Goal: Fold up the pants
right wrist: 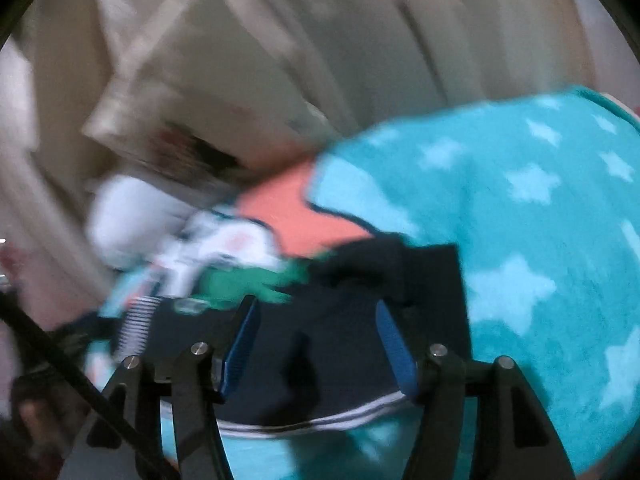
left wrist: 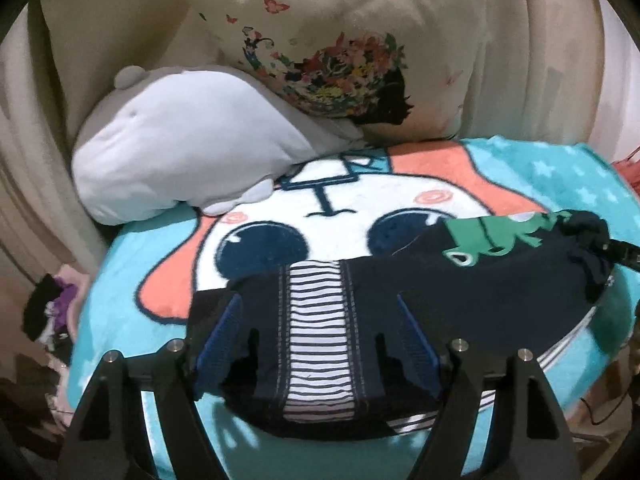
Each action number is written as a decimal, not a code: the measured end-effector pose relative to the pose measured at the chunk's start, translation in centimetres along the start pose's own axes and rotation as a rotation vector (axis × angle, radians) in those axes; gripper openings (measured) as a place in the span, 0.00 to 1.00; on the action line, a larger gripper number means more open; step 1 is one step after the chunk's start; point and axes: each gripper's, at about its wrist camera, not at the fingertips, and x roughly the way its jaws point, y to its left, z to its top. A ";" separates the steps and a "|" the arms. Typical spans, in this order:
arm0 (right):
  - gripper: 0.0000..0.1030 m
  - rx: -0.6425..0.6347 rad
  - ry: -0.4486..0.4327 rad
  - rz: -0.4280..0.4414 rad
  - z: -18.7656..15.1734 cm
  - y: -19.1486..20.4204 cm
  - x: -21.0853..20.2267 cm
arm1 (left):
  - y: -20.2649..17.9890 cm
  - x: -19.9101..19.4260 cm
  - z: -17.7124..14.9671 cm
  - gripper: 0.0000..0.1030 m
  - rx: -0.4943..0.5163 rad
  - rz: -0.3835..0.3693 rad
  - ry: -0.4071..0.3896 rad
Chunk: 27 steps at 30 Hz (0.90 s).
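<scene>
I'm looking over the teal cartoon blanket (left wrist: 132,280) with the navy pants (left wrist: 440,300) lying bunched just ahead of and under both claws, long axis running left to right. My left gripper (left wrist: 320,344) is hanging open over the striped panel (left wrist: 316,340), gripping nothing. My right gripper (right wrist: 316,348) is hovering open above the dark end, empty too.

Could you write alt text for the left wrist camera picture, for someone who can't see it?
Dark navy pants with a striped panel and a green frog patch lie folded on a turquoise cartoon blanket. The left gripper hovers open above them; a grey plush toy and a flowered pillow sit behind.
</scene>
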 end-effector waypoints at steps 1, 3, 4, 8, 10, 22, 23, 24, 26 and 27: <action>0.61 -0.001 0.003 -0.012 -0.1 -0.1 0.5 | -0.1 0.0 -0.1 0.74 0.003 0.025 0.000; 0.61 -0.027 -0.025 -0.016 -0.3 0.4 0.1 | -0.1 0.1 -0.2 0.74 0.002 0.062 0.002; 0.61 -0.037 -0.037 -0.010 -0.3 0.8 -0.4 | -0.1 0.2 -0.2 0.75 0.000 0.068 0.005; 0.64 -0.048 -0.090 0.003 -0.7 1.0 -2.6 | -0.3 0.4 -0.1 0.75 0.009 0.080 0.018; 0.64 -0.043 -0.109 -0.006 -0.9 0.8 -3.4 | -0.6 0.4 0.0 0.75 0.020 0.082 0.017; 0.64 0.020 -0.123 -0.047 -2.1 -1.9 -5.1 | -2.4 0.4 0.5 0.75 0.055 0.059 0.011; 0.64 0.023 -0.121 -0.047 -2.1 -2.0 -5.1 | -2.5 0.5 0.6 0.75 0.057 0.053 0.013; 0.64 0.026 -0.119 -0.046 -2.1 -2.1 -5.0 | -2.6 0.6 0.7 0.75 0.059 0.047 0.015; 0.64 0.029 -0.116 -0.044 -2.3 -2.2 -4.9 | -3.1 0.7 1.0 0.75 0.065 0.024 0.018; 0.64 0.030 -0.113 -0.043 -2.3 -2.2 -4.7 | -3.4 0.7 1.3 0.75 0.068 0.006 0.022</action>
